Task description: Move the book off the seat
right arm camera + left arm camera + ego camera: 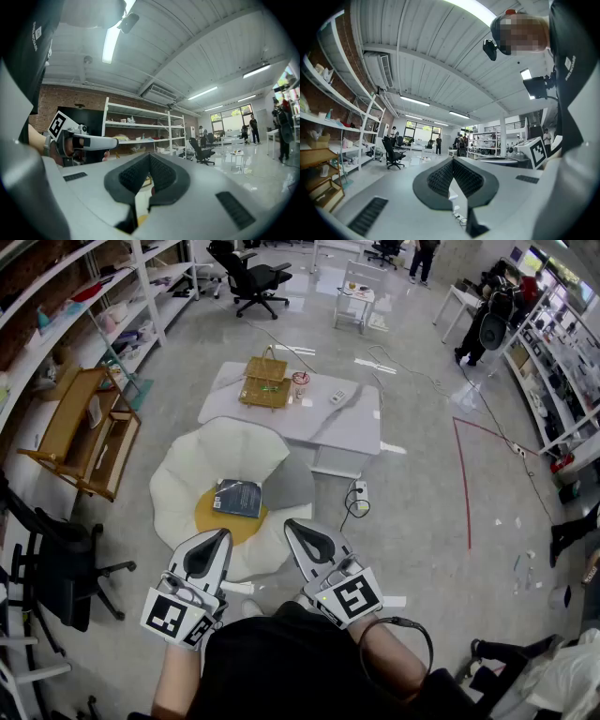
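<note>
Book on the seat, both grippers clenched on nothing.

Head view: the dark book (239, 498) lies flat on the yellow cushion (210, 517) at the middle of the white petal-shaped seat (183, 470). The left gripper (221, 534) and right gripper (290, 524) hover at the seat's near edge, apart from the book. A low desk (349, 427) carrying a basket (265, 382) stands just beyond the seat.
Left gripper view: jaws pressed together, empty.
Right gripper view: jaws likewise clenched, nothing between them.
</note>
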`<state>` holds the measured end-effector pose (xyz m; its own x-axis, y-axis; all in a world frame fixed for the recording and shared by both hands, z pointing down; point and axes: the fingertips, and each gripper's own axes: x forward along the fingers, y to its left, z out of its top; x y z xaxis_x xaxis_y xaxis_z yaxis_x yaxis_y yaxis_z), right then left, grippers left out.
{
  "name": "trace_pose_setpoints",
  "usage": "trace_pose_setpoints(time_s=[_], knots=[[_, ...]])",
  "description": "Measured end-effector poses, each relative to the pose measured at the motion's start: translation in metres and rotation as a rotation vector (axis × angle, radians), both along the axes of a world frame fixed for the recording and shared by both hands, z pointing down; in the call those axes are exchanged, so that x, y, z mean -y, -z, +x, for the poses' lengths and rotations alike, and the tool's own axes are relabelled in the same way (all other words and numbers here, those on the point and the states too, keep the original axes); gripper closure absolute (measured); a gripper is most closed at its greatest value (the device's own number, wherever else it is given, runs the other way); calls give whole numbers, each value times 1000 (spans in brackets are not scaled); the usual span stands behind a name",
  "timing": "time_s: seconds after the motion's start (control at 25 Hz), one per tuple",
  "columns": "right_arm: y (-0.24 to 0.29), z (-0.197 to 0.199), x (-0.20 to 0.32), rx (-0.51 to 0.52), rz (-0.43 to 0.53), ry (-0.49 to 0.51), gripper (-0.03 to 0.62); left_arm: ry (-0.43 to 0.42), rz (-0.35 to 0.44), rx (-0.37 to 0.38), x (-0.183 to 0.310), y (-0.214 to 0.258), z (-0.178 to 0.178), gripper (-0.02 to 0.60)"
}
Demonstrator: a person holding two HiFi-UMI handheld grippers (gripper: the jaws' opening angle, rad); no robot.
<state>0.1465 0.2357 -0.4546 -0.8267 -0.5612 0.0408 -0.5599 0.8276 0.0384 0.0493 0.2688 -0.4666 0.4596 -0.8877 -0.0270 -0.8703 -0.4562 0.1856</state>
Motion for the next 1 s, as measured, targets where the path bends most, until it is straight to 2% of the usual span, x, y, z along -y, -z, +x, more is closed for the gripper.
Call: trace_pose_setpoints(time_s=[0.28, 0.52, 0.76, 1.0], knots=[[7, -8, 7, 9, 12, -8, 580, 11, 44, 51, 8, 8, -10, 577], [3, -28, 5, 16, 13, -11, 580, -7, 69, 145, 8, 6, -21, 575], [1, -52, 0, -1, 25, -37, 579, -23, 107, 161, 3, 11, -45, 574], [-12, -72, 0, -16, -4, -66, 577, -5, 89, 154, -5, -1, -79, 573]])
